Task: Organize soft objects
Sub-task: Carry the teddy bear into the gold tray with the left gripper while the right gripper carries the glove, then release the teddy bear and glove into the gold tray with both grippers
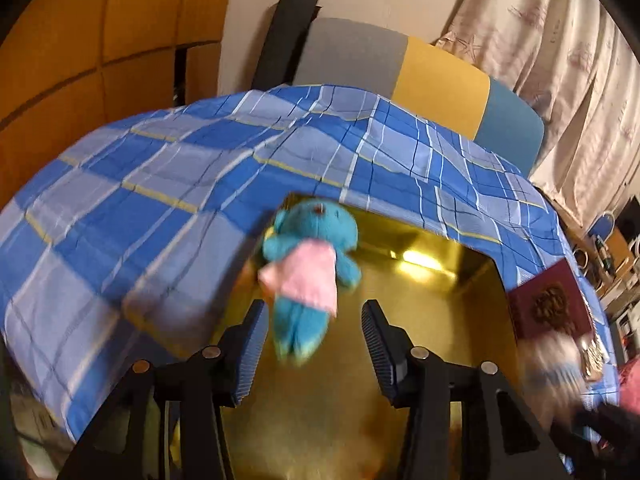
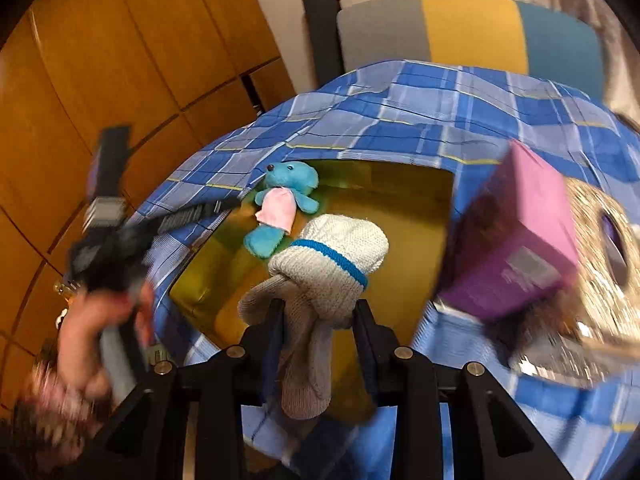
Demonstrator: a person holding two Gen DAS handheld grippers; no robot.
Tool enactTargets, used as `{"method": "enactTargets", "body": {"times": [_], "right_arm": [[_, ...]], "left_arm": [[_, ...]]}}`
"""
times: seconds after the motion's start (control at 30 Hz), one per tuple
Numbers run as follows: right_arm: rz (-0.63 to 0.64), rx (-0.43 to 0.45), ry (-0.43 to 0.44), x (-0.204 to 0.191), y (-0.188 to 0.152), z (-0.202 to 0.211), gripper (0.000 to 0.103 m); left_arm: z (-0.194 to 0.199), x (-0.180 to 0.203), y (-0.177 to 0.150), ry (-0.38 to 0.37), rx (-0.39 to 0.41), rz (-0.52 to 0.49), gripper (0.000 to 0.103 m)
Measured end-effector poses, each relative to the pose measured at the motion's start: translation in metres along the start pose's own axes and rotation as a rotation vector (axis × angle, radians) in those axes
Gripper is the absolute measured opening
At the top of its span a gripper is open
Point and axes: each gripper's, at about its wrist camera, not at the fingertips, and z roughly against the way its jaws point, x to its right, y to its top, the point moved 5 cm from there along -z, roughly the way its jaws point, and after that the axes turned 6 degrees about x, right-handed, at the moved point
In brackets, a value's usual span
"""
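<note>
**Left wrist view: bear free in the tray, glove pinched on the right**

Left wrist view shows the left hand-held gripper (image 1: 316, 346) with its jaws apart and nothing pressed between them; the blue bear (image 1: 310, 264) in a pink top lies just beyond the fingertips, blurred, in the gold tray (image 1: 432, 320). The tray sits on a blue plaid bedcover (image 1: 168, 184). A dark red box (image 1: 550, 304) rests at the tray's right edge.

Right wrist view shows the right hand-held gripper (image 2: 316, 322) clamped on a white knit glove (image 2: 320, 276) with a blue band; the glove hangs over the near part of the tray (image 2: 400, 232). The bear (image 2: 286, 204) lies at the tray's far left corner, apart from the glove. A purple box (image 2: 516, 240) stands to the right on the bedcover (image 2: 440, 108), blurred. The person's hand (image 2: 96, 340) holds the other tool at left
</note>
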Motion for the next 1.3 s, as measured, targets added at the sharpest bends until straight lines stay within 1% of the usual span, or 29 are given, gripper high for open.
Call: {"method": "enactTargets", "body": {"times": [0.13,0.27,0.43,0.53,0.7,0.73,0.8,0.87,0.93,0.97,1.1,1.3], "right_arm": [[0.048,-0.028,-0.021,-0.008,0.021,-0.043,0.035],[0.086,-0.07,-0.051,-0.01,0.038,-0.083,0.035],[0.118,-0.12,-0.091,-0.01,0.055,-0.128,0.036],[0.125,-0.136,-0.13,-0.006,0.061,-0.152,0.037],[0.13,-0.135,-0.156,-0.004,0.071,-0.177,0.038],[0.121,-0.127,-0.153,-0.003,0.074,-0.18,0.04],[0.112,-0.111,-0.162,-0.002,0.078,-0.181,0.051],[0.089,-0.086,-0.178,0.001,0.084,-0.174,0.053],[0.065,-0.053,-0.147,0.001,0.087,-0.159,0.057],[0.065,-0.036,-0.145,0.0,0.088,-0.151,0.06],[0.097,0.035,-0.156,-0.007,0.086,-0.109,0.063],[0.131,0.076,-0.138,-0.016,0.065,-0.056,0.064]], "left_arm": [[0.012,-0.004,-0.028,0.0,-0.016,0.055,0.049],[0.018,-0.012,-0.042,0.01,-0.024,0.11,0.049],[0.03,-0.025,-0.05,0.026,0.008,0.161,0.049],[0.033,-0.029,-0.053,0.013,0.009,0.178,0.049],[0.034,-0.034,-0.059,0.004,-0.003,0.201,0.05],[0.034,-0.034,-0.06,0.004,-0.006,0.202,0.05],[0.032,-0.033,-0.064,-0.002,-0.018,0.202,0.05],[0.031,-0.03,-0.065,-0.007,-0.023,0.201,0.05],[0.03,-0.026,-0.067,-0.019,-0.03,0.193,0.05],[0.03,-0.024,-0.068,-0.025,-0.031,0.191,0.05],[0.031,-0.011,-0.072,-0.058,-0.041,0.165,0.05],[0.036,0.009,-0.076,-0.087,-0.046,0.126,0.05]]}}
